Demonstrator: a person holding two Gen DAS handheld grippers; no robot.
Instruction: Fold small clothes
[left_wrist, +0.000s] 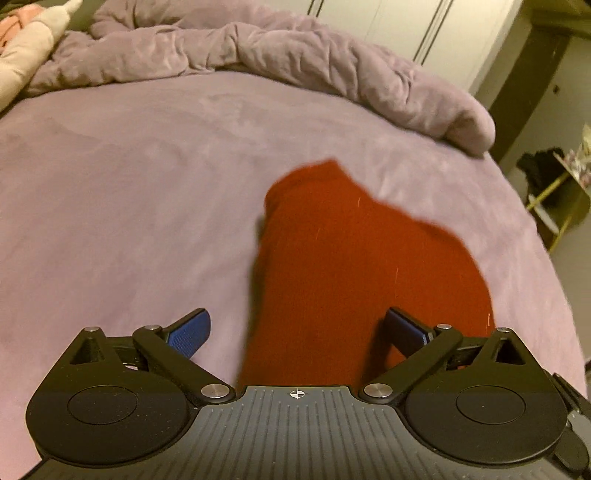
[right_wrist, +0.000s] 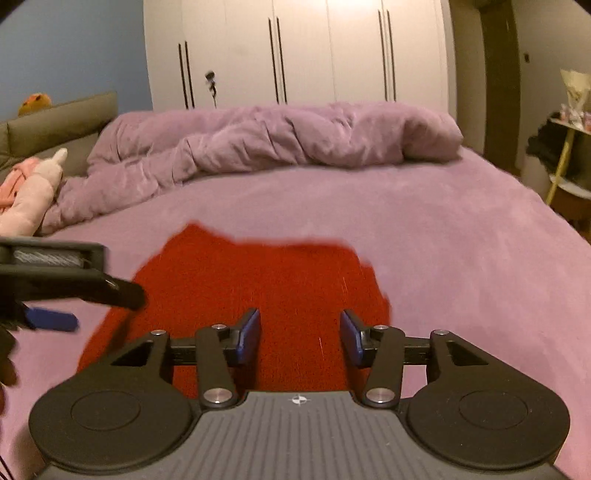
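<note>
A small red garment (left_wrist: 351, 258) lies spread on the purple bed sheet (left_wrist: 110, 184), blurred in both views. My left gripper (left_wrist: 299, 328) hovers over its near edge with its blue pads (left_wrist: 192, 332) spread wide; nothing is pinched between them. In the right wrist view the same red garment (right_wrist: 258, 288) fills the middle, and my right gripper (right_wrist: 300, 336) stands over it, open about half way, with its pads (right_wrist: 249, 336) clear of the cloth. The left gripper (right_wrist: 55, 291) juts in from the left edge of that view, beside the garment's left side.
A crumpled purple duvet (right_wrist: 277, 140) is heaped along the far side of the bed. A pink plush toy (right_wrist: 29, 195) lies at the far left by a headboard. White wardrobe doors (right_wrist: 295, 51) stand behind. A shelf with clutter (right_wrist: 569, 147) stands off the bed's right edge.
</note>
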